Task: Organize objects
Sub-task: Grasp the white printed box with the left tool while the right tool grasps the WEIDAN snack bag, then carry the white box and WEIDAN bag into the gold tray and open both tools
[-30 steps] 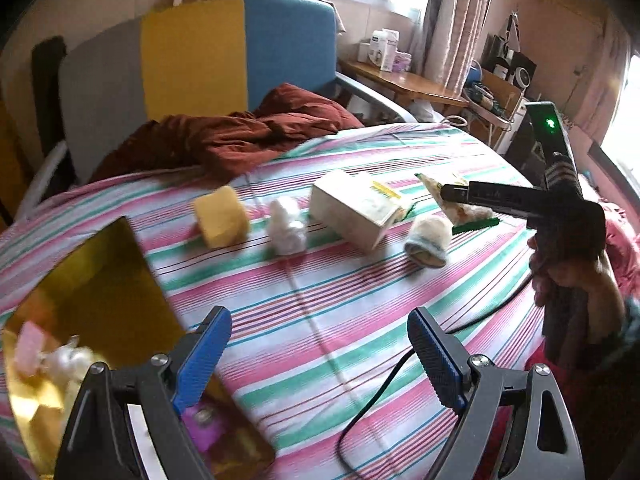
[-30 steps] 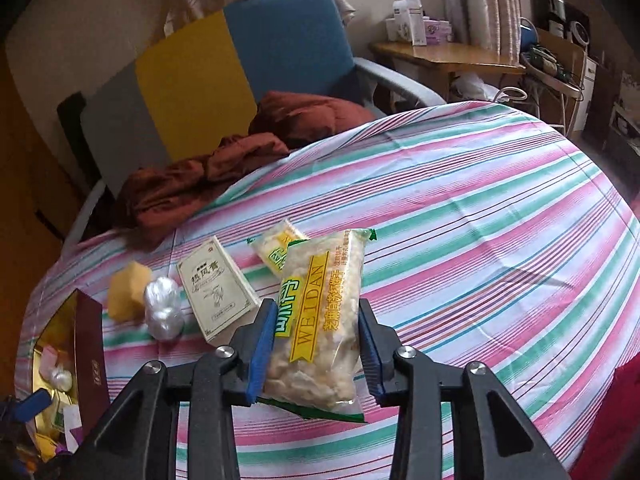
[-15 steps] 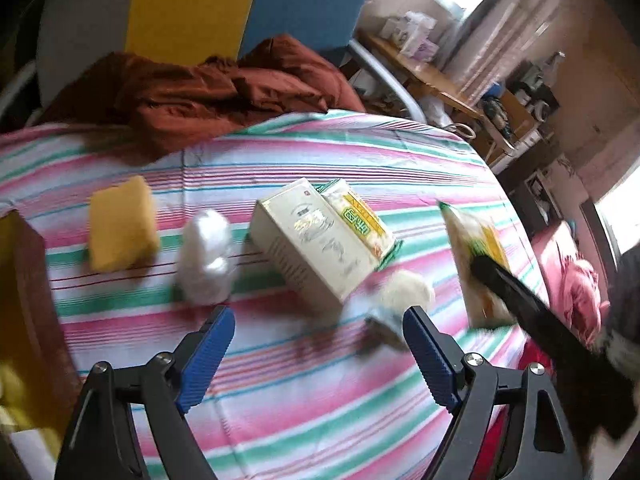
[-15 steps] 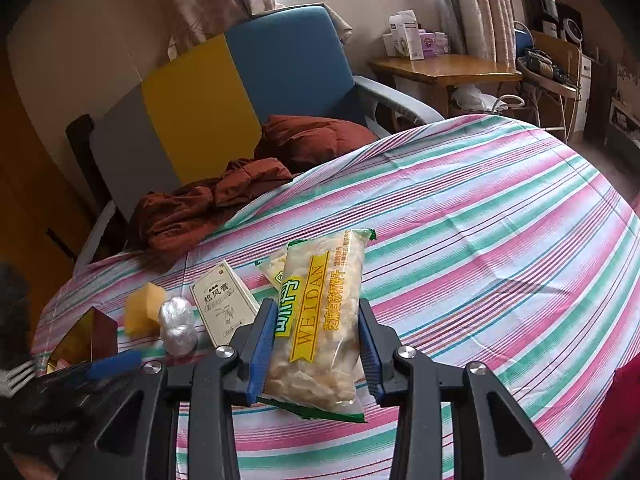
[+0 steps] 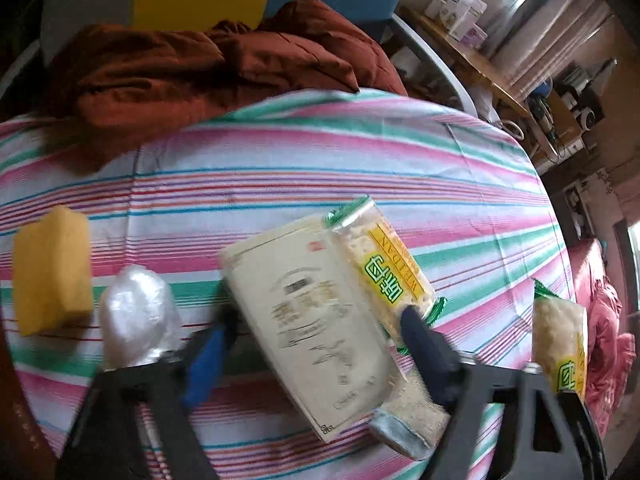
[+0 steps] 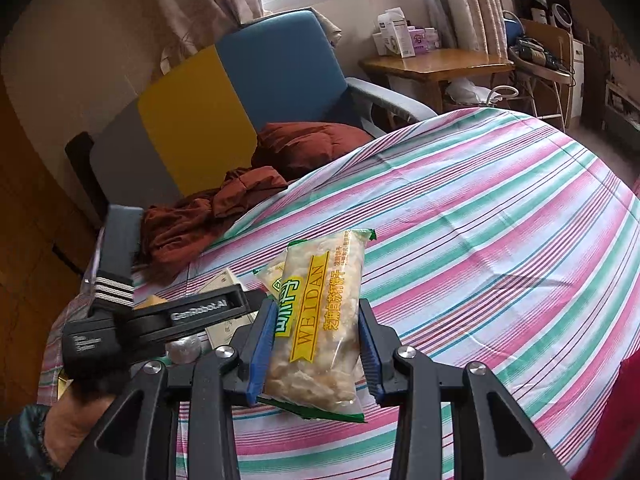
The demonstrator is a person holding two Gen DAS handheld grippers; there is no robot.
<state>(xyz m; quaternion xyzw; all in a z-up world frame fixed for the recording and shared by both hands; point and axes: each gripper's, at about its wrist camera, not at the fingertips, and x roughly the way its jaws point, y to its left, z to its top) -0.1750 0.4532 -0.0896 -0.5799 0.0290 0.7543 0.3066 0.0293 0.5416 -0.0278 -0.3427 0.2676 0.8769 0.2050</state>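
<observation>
My right gripper (image 6: 316, 344) is shut on a clear snack packet (image 6: 320, 320) with a yellow WEIDAN label, held above the striped tablecloth (image 6: 480, 220). That packet also shows at the right edge of the left wrist view (image 5: 560, 344). My left gripper (image 5: 316, 344) is open, its fingers straddling a cream box (image 5: 312, 320) lying on the cloth. A second WEIDAN packet (image 5: 384, 268) leans on the box's right side. A foil-wrapped lump (image 5: 136, 316) and a yellow sponge block (image 5: 50, 268) lie to the left. The left gripper's body (image 6: 160, 328) shows in the right wrist view.
A grey-topped round thing (image 5: 408, 416) lies just under the box's near corner. A rust-brown cloth (image 5: 208, 60) is heaped at the table's far edge against a yellow and blue chair (image 6: 240, 92). A wooden side table (image 6: 436, 68) stands behind.
My left gripper has moved forward and down, so its open fingers now straddle the cream box. The right gripper still holds its packet, a little higher and closer to the left gripper.
</observation>
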